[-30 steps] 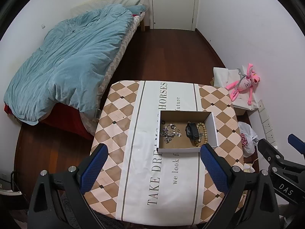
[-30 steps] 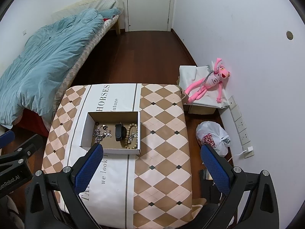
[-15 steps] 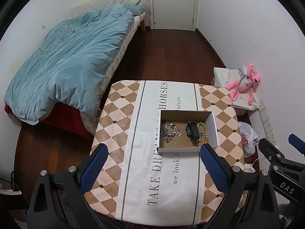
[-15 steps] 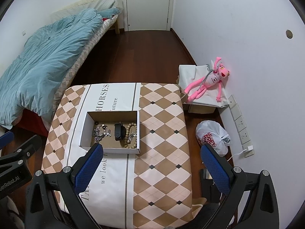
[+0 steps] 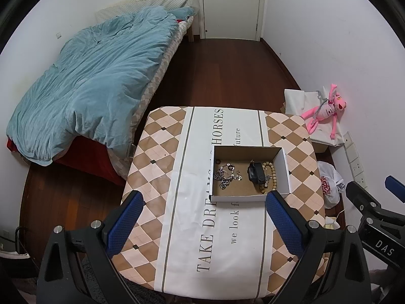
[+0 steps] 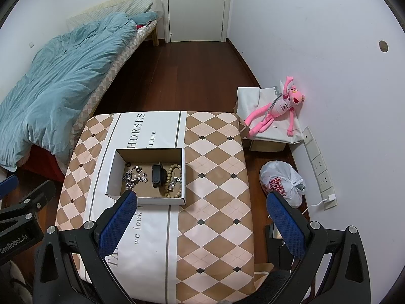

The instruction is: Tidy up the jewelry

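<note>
Most of the room is white wall and dark red-brown wooden floor point(image 5: 227, 71), with a white door point(image 5: 230, 5) at the top centre of both views. One bed point(image 5: 157, 58) fills the upper left of the frames, and a crumpled teal duvet point(image 5: 91, 81) covers it and hangs down over its near end.

Below the centre of the frame stands the table point(image 5: 157, 157), covered by a cloth of tan and pink diamonds with a white band that carries printed words. On this band sits an open cardboard box point(image 5: 249, 198) with white outer walls. Inside it lie a tangle of silver chain jewelry point(image 5: 226, 174) at the left, a black watch-like band point(image 5: 255, 172) in the middle and a wooden bead bracelet point(image 5: 272, 174) at the right, touching the band.

At the right side of the frames, by the wall, a pink plush toy point(image 6: 276, 109) lies on a white-covered low box point(image 6: 265, 131). Under it in the picture a tied white plastic bag point(image 6: 281, 182) rests on the floor, next to wall sockets point(image 6: 320, 167).

The left gripper point(image 5: 202, 223) and the right gripper point(image 6: 200, 220) are both at the bottom of their views, above the near part of the table, each with its blue-padded fingers wide apart and holding nothing.
</note>
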Available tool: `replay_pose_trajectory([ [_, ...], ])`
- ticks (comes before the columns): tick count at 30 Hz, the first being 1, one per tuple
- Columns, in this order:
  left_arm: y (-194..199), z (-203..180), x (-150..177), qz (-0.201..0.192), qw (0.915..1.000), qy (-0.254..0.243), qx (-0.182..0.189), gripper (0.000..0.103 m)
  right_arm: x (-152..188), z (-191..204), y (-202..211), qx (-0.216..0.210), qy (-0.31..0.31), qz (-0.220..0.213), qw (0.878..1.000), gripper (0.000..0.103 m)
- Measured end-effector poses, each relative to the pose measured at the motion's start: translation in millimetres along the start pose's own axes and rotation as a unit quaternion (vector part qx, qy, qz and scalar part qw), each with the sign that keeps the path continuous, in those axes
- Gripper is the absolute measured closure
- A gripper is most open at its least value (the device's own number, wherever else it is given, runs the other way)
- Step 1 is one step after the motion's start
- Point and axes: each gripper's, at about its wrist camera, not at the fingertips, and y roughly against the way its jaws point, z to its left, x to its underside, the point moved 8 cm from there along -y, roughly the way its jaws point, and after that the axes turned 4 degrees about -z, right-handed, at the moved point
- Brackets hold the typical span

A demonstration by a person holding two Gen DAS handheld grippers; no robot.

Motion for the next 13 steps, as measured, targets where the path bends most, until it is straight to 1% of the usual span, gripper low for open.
replay_pose_trajectory([
  [13,3.0,-2.5,0.9,-0.004,1.0,-0.005,0.003,0.004,-1.6,-2.9,1.4,0.0,0.0,0.0,1.0,0.0],
])
